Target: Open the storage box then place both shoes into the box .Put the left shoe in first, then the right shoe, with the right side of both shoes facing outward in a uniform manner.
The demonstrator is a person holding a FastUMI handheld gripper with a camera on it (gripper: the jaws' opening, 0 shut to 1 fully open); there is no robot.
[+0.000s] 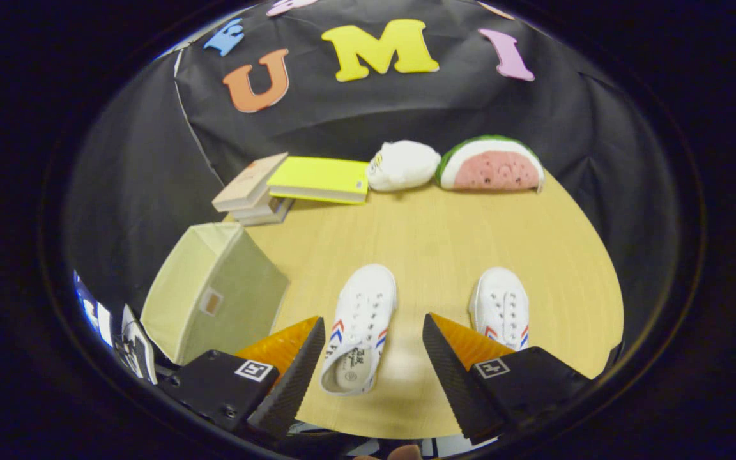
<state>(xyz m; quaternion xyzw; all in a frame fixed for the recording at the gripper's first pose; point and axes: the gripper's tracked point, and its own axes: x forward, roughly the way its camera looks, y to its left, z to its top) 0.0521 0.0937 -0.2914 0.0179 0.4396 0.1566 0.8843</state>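
Left shoe [360, 326] between open hand-held gripper [374, 338] fingers

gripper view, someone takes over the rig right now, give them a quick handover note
Tool: open, holding nothing, raised above the table.
Left shoe: on the table, its heel end lying between the fingers, toe pointing away.
Right shoe: on the table beside it, partly behind one finger.
Storage box: on the table next to the left shoe, closed as far as I can tell.
Done: nothing yet.
Left: open the box, put in the left shoe, then the right, right sides facing outward.
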